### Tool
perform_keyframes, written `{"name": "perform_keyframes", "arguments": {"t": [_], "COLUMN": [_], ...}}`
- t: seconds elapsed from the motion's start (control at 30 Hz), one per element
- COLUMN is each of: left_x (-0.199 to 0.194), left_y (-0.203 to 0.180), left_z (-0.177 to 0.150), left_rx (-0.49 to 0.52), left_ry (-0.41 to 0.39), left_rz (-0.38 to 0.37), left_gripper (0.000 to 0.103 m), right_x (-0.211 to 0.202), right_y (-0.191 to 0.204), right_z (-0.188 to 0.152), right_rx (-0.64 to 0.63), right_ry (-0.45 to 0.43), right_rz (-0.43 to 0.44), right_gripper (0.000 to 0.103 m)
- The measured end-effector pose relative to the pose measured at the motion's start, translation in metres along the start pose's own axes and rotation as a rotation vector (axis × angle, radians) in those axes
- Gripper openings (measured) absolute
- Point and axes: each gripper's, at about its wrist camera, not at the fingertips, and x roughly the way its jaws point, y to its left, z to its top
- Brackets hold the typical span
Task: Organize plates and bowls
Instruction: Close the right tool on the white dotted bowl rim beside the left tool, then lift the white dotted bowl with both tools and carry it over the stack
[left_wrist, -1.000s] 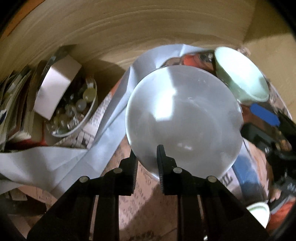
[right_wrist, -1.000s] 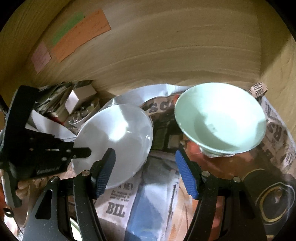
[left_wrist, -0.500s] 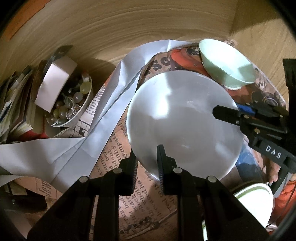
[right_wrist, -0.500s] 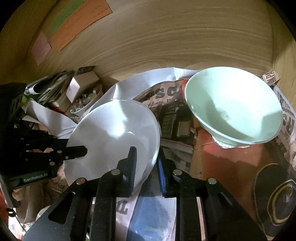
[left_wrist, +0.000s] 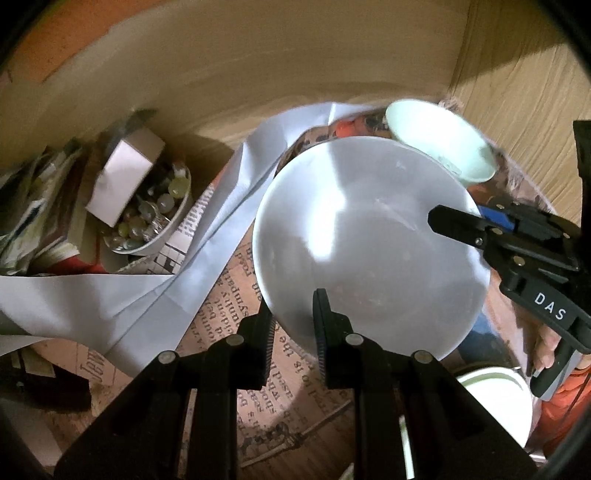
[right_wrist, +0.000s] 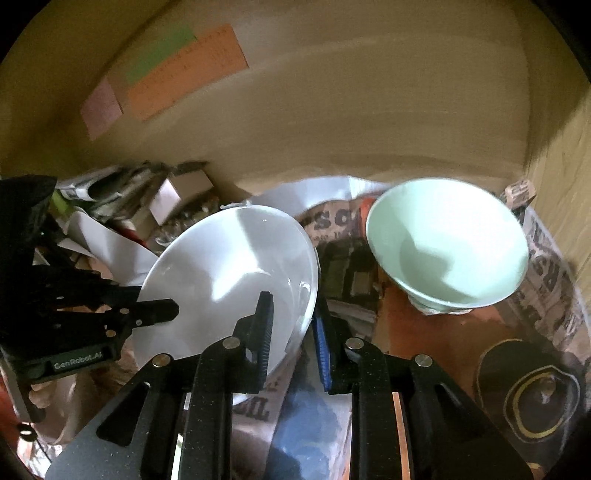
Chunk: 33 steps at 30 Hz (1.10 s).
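White bowl (right_wrist: 229, 280): tilted, left of the green bowl (right_wrist: 447, 243).
Right gripper (right_wrist: 291, 321): clamped on the white bowl's near rim.
Left gripper (right_wrist: 162, 312): pinching its far-left rim.
Green bowl: upright on newspaper (right_wrist: 546, 266), apart.

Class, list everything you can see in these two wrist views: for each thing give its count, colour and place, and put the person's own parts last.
white bowl: one, white, centre, tilted, gripped at two rim spots
green bowl: one, pale green, right of the white bowl, on newspaper
newspaper: several sheets, brown and red print, lining the floor
white paper: one crumpled sheet, white, left of the white bowl
bead dish: one, white, far left, holds beads and a small box
left gripper: one, black, shut on the white bowl's rim
right gripper: one, black with blue pad, shut on its rim
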Motion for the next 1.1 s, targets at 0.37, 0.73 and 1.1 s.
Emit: {"name": "perform_keyframes", "arguments": {"t": [0.37, 0.73, 1.1], "left_x": [-0.062, -0.115, -0.144], "left_y": [0.0, -0.002, 0.014], "left_z": [-0.017, -0.05, -0.09], "left_rx": [-0.019, -0.048, -0.105], "left_ry": [-0.153, -0.266, -0.324], "left_rz": [0.006, -0.005, -0.009], "left_gripper": [0.019, 0.019, 0.019], "right_x": [-0.043, -0.079, -0.09], "right_y": [0.027, 0.06, 0.101], "right_z": [-0.004, -0.014, -0.033], "right_rx": [-0.049, -0.099, -0.135], "right_ry": [-0.077, -0.138, -0.147], "right_rz": [-0.001, 0.008, 0.04], "right_gripper": [0.02, 0.021, 0.021]}}
